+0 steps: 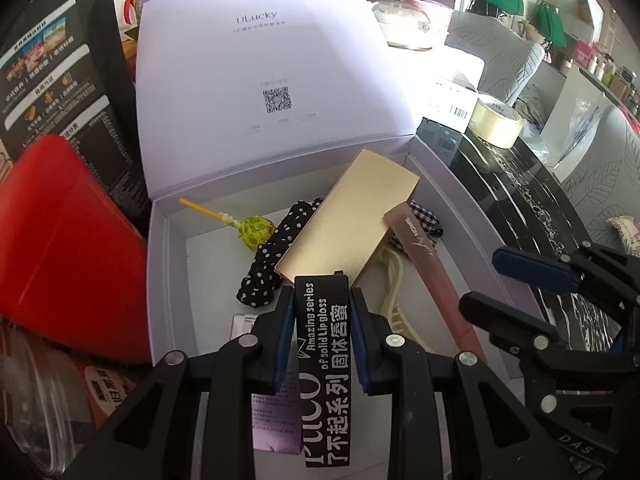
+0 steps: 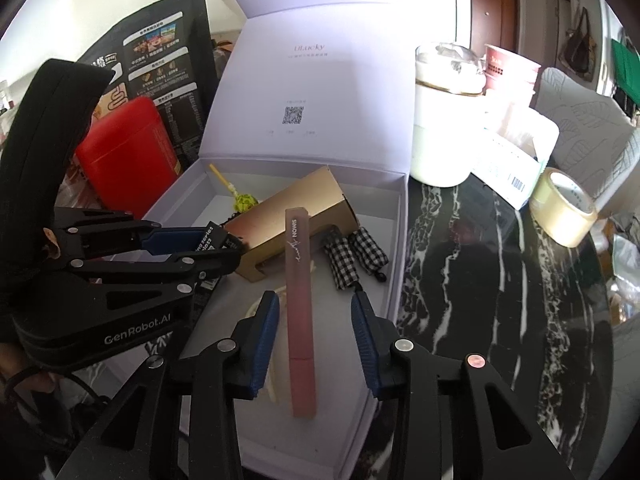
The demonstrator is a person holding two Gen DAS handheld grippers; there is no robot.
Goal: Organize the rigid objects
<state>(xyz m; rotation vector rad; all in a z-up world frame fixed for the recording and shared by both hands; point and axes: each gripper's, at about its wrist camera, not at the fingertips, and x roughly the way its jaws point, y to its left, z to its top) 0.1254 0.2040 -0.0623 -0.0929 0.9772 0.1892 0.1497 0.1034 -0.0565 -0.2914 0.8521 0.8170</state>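
The left gripper (image 1: 322, 300) is clamped on a black lip-gloss carton with white lettering (image 1: 323, 356), held over the open white cardboard box (image 1: 168, 280) on the black marbled worktop (image 2: 500, 280). The right gripper (image 2: 315, 320) stands open, its pads clear of the slim pink matte tube (image 2: 299, 300) between them; the tube leans toward a gold rectangular carton (image 2: 288, 216) at 12 o'clock.

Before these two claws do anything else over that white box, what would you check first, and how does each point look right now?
1. Left gripper clamps the black lip gloss box: ok.
2. Right gripper has let go of the pink tube: ok, pads stand apart from it.
3. Pink tube resting inside the white box: ok.
4. White box's lid up: ok.
5. Bare floor in the box for the lip gloss box: cannot tell.
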